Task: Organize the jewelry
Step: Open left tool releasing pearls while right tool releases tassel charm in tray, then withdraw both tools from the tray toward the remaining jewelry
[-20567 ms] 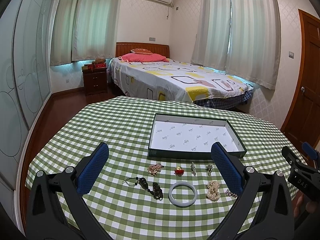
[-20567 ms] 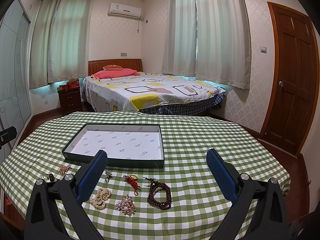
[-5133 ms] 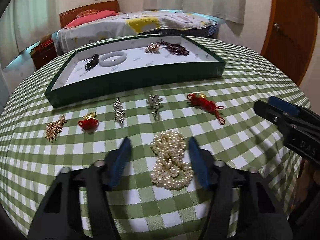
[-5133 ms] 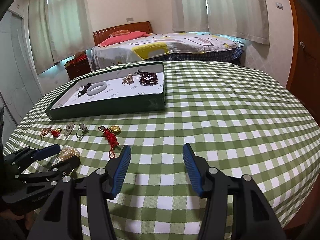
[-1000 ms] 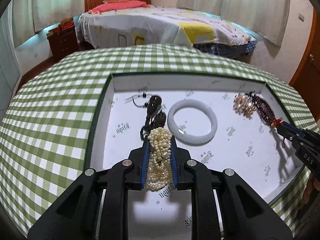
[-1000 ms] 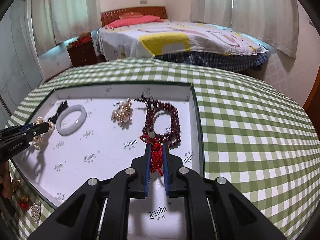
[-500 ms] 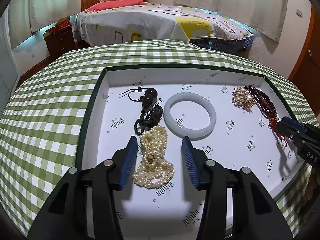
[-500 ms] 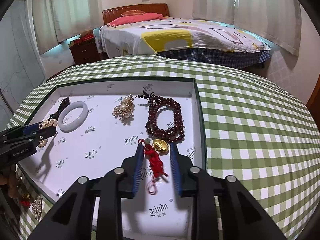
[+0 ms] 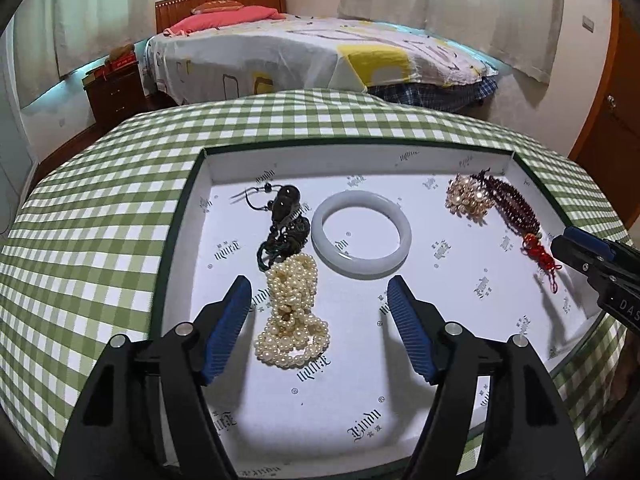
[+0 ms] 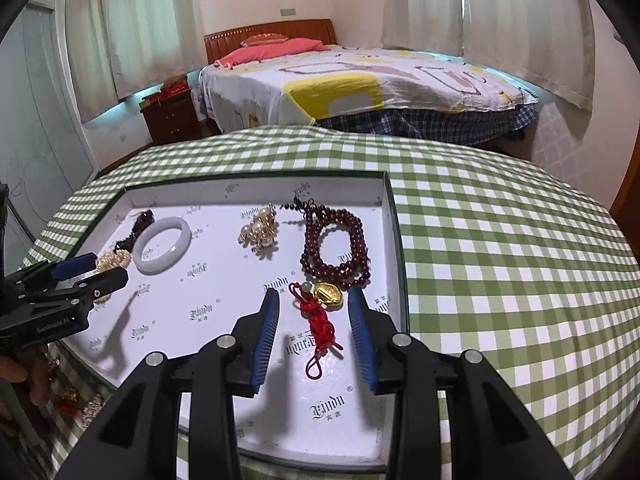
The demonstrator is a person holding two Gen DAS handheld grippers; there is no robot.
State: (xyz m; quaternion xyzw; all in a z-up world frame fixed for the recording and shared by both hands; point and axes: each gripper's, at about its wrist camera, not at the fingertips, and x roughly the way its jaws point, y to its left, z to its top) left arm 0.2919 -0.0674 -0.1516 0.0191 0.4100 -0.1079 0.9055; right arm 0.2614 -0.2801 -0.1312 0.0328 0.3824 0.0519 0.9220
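A green box with a white lining (image 9: 404, 384) (image 10: 208, 336) sits on the checked table. My left gripper (image 9: 318, 292) is open above it, with a pearl necklace (image 9: 294, 312) lying between its fingers. Beyond lie a dark cord pendant (image 9: 286, 226) and a white jade bangle (image 9: 361, 234). My right gripper (image 10: 314, 304) is open, and a red knotted cord with a gold charm (image 10: 320, 320) lies between its fingers. A dark red bead bracelet (image 10: 336, 246) and a gold pearl brooch (image 10: 258, 230) lie behind it.
Several small pieces (image 10: 80, 404) lie on the cloth in front of the box's left corner. The right gripper shows at the right edge of the left wrist view (image 9: 596, 256). A bed (image 10: 360, 76) stands beyond the table.
Both grippers have opened wider and pulled back slightly. The pearl necklace and the red cord charm, released a moment ago, lie still in the box.
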